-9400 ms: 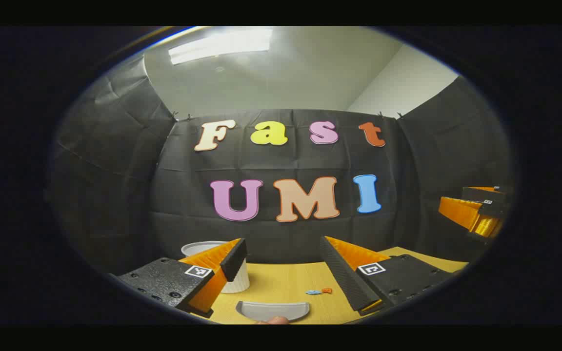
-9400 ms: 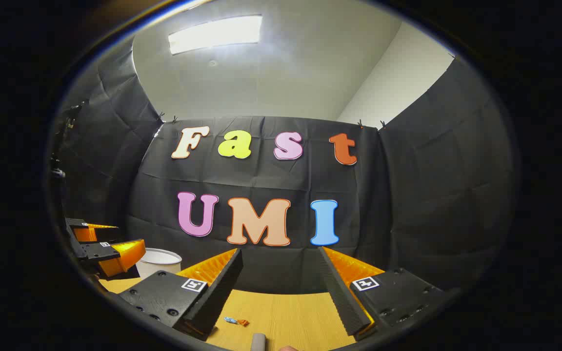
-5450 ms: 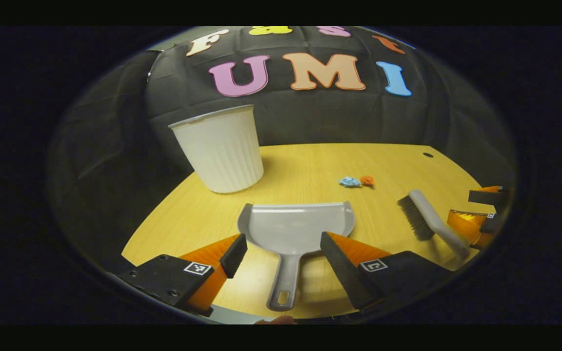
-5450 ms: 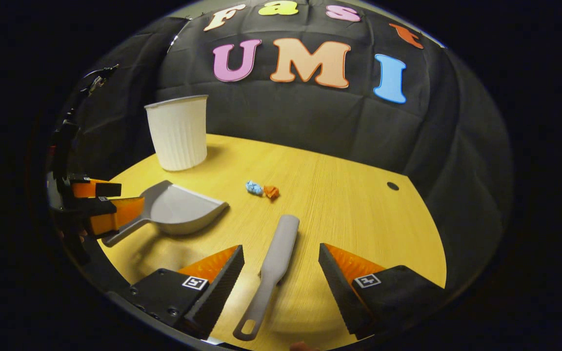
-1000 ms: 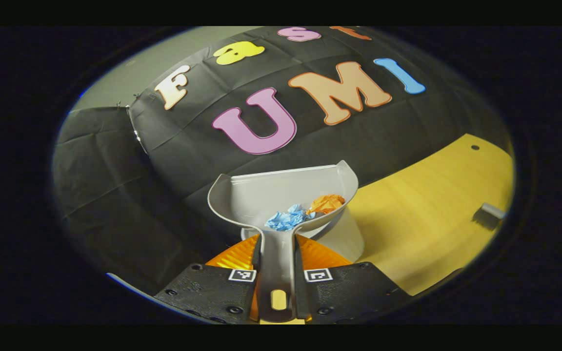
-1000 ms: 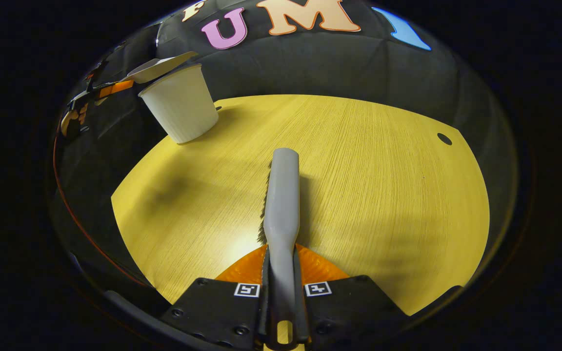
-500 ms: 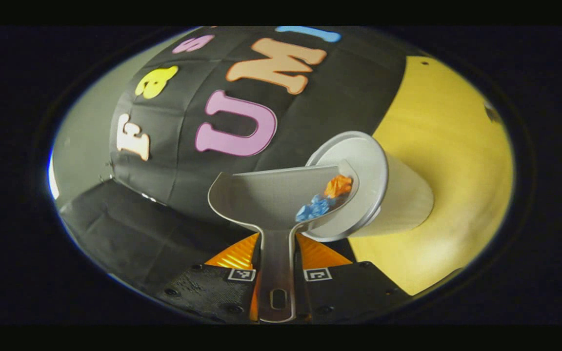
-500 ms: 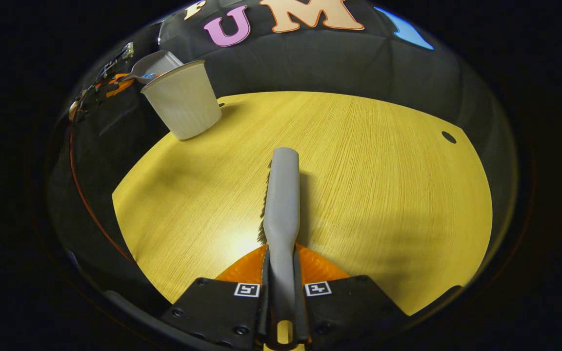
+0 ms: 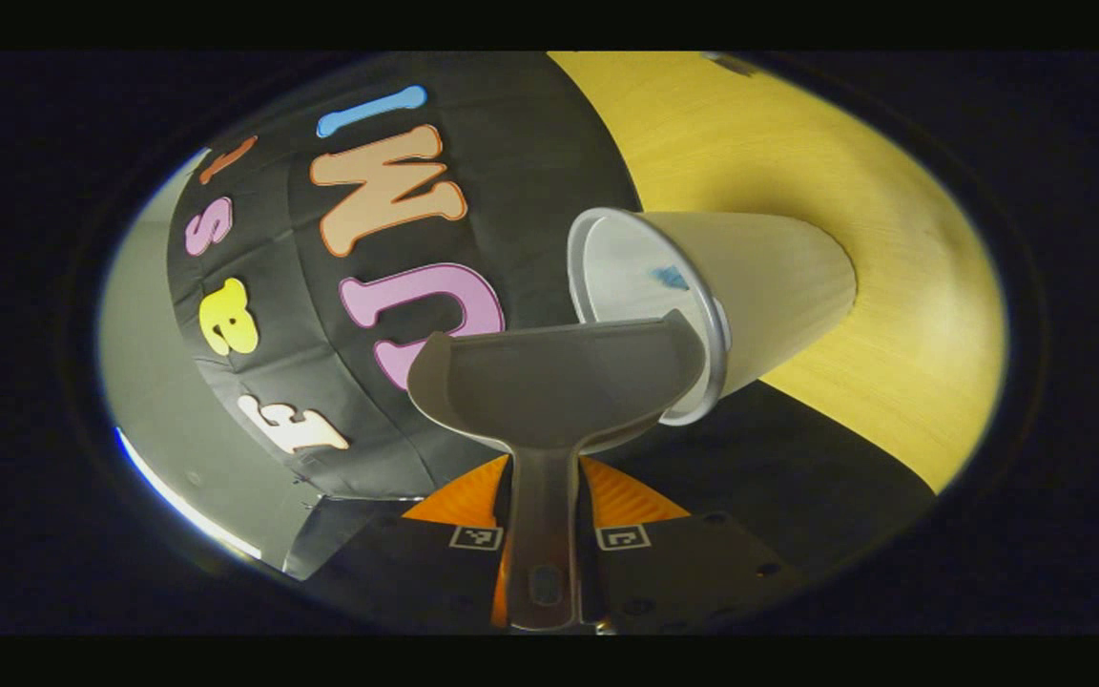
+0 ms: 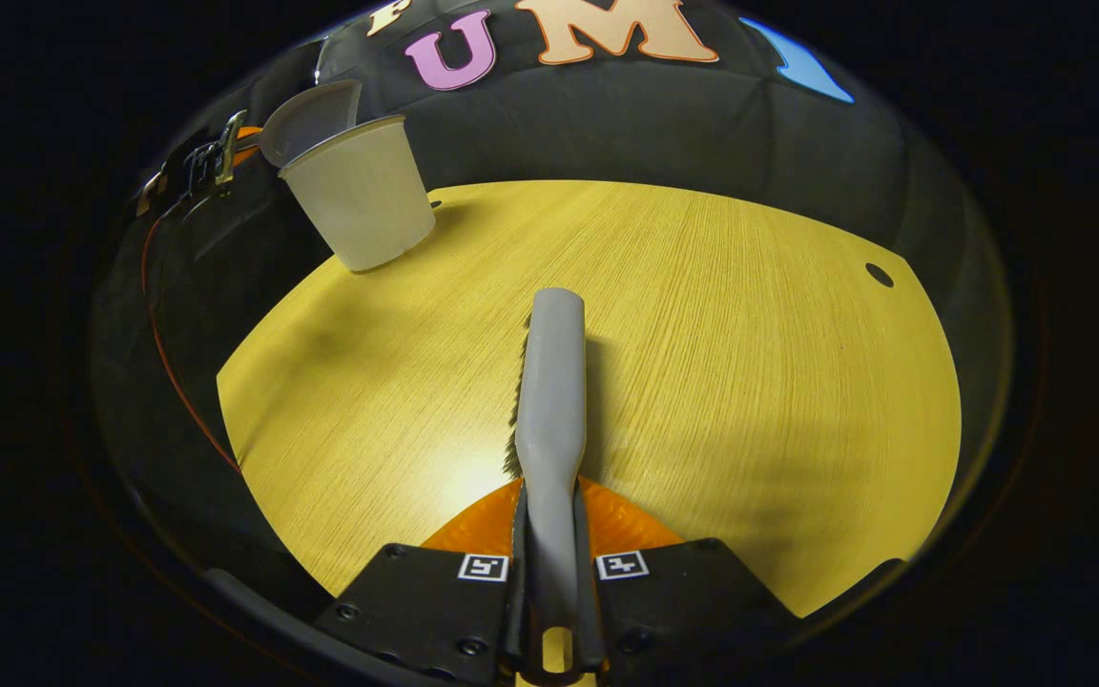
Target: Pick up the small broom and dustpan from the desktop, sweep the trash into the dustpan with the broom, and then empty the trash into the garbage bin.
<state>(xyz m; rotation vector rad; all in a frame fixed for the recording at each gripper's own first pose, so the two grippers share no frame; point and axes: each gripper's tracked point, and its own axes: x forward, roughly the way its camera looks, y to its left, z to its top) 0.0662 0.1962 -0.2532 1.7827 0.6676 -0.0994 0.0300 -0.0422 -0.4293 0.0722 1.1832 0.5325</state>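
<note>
The left claw [image 9: 540, 496] gripped the dustpan [image 9: 554, 382] by its handle, tipped over the rim of the bin [image 9: 740, 286], where a blue scrap [image 9: 672, 278] lay inside. The right claw [image 10: 549, 534] clamped the broom [image 10: 549, 382] low over the counter [image 10: 750, 382].

Yellow wood-grain desktop [image 10: 702, 363], white ribbed garbage bin [image 10: 363, 205] standing at its far-left edge

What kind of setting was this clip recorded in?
Likely a staged recording booth, not a home: black cloth wall around a light wooden desktop, bearing a white ribbed garbage bin, with a grey dustpan tipped above it.
</note>
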